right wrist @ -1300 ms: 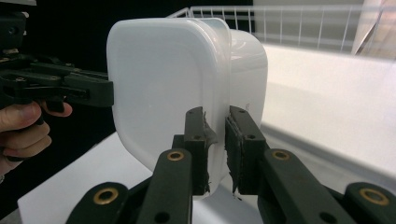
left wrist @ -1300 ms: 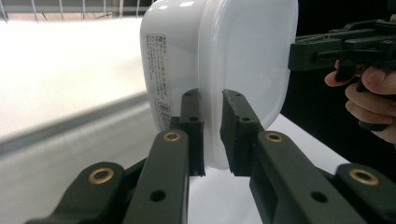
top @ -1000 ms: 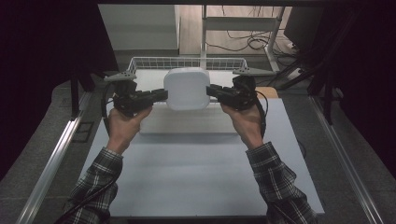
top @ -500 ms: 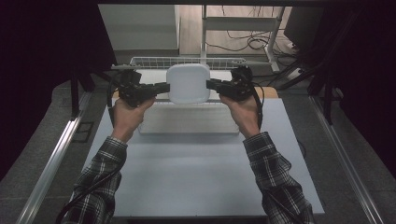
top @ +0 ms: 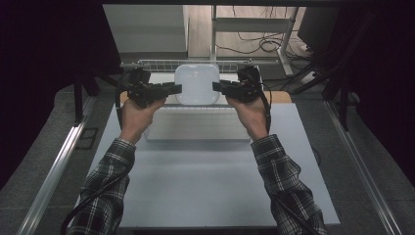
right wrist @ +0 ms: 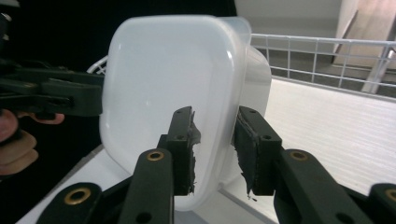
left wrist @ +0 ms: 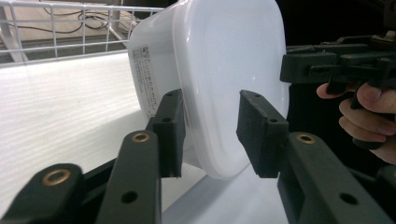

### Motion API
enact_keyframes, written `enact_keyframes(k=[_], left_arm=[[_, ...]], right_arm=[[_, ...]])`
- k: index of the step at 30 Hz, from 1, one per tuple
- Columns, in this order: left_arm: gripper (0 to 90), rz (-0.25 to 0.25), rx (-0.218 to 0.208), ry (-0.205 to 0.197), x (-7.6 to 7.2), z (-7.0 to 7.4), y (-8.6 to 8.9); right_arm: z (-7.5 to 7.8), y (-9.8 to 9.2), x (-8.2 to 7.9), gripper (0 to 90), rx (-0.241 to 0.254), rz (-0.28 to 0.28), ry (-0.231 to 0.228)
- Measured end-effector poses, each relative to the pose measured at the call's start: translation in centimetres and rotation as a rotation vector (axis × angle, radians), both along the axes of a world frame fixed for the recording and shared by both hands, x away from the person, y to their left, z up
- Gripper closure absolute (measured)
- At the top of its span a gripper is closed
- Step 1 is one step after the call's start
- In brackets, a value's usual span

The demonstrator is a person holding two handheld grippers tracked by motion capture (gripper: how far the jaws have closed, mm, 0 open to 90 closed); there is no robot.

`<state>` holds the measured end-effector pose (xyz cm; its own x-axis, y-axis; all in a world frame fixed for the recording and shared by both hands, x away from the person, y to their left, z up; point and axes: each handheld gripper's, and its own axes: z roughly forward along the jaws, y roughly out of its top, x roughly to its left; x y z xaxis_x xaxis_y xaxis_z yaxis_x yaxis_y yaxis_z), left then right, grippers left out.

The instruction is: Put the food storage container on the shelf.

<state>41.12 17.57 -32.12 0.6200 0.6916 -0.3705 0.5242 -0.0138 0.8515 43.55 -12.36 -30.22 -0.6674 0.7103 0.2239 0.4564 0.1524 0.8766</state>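
white tub (top: 197,84) with an unreadable label on its side, left gripper (top: 172,89) at 9 o'clock, right gripper (top: 219,87) at 3 o'clock, both just opening, pads off its rim, wire basket (top: 161,63) rail close behind

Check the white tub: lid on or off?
On. The tub shows a flat lid face with a lip overlapping the body; the high view shows a closed top.

A plastic container (top: 197,84) sits at the table's (top: 205,186) far edge, before a wire rack (top: 161,64). The left gripper (top: 175,89) flanks its left side, the right gripper (top: 218,87) its right.
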Motion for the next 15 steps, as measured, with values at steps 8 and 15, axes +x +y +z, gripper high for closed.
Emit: enact_keyframes(k=[8,15], left_arm=[[59.0,0.016,0.047,0.015,0.8,-0.2,-0.6],[57.3,0.018,0.042,0.028,1.2,-0.4,-0.9]], right_arm=[[-0.2,0.0,0.9,60.9,0.004,-0.011,0.016],[-0.1,0.1,1.6,57.1,-0.015,-0.021,0.010]])
